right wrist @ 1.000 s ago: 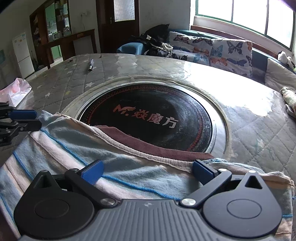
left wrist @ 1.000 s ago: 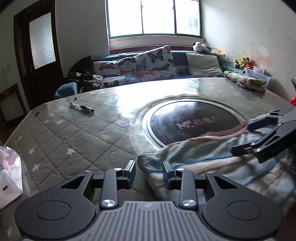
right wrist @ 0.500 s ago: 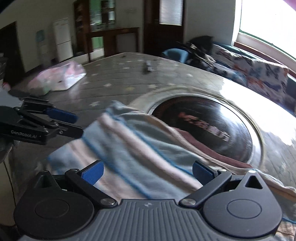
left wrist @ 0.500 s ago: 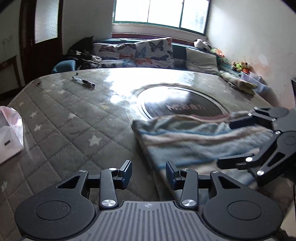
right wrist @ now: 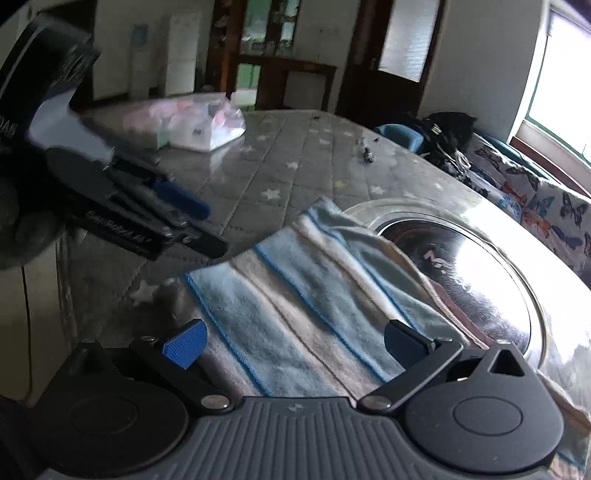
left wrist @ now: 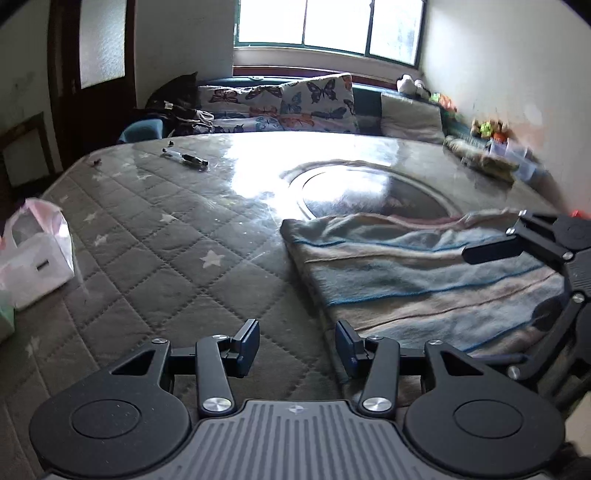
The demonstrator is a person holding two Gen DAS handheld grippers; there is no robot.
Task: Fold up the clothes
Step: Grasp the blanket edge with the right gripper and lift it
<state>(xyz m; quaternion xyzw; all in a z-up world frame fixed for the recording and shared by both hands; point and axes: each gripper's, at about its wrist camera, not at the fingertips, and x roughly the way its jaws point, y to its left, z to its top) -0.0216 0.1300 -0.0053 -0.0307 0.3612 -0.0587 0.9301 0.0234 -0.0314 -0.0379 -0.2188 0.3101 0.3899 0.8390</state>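
A striped towel [left wrist: 417, 273] in pale blue, cream and pink bands lies folded flat on a quilted, star-patterned surface [left wrist: 155, 236], its far edge overlapping the rim of a round dark glass inset [left wrist: 373, 192] set into the middle. In the left wrist view the towel fills the 3 o'clock side of the frame. The left gripper [left wrist: 297, 345] hovers at 6 o'clock with its jaws parted by a moderate gap and nothing between them; its right finger [left wrist: 347, 347] sits over the towel's near corner, though whether it touches the cloth cannot be told.

The right gripper [left wrist: 513, 291] enters that view from 3 o'clock above the towel's right end. Its own camera shows it spread wide [right wrist: 295, 339], blue-padded fingers [right wrist: 184, 343] straddling the near edge of the towel [right wrist: 314, 306] and gripping nothing; from there the left gripper [right wrist: 207, 229] appears blurred at 9 o'clock, just above the towel's far-left corner.

Elsewhere on the surface, a pen [left wrist: 184, 158] lies toward 11 o'clock in the left view and a pink-and-white plastic bag [left wrist: 35, 254] rests at 9 o'clock near the edge. A bench with butterfly-print cushions [left wrist: 295, 103] runs beneath the window [left wrist: 325, 26] at 12 o'clock, and a rolled bundle of cloth [left wrist: 480, 158] sits at 2 o'clock on the far rim.
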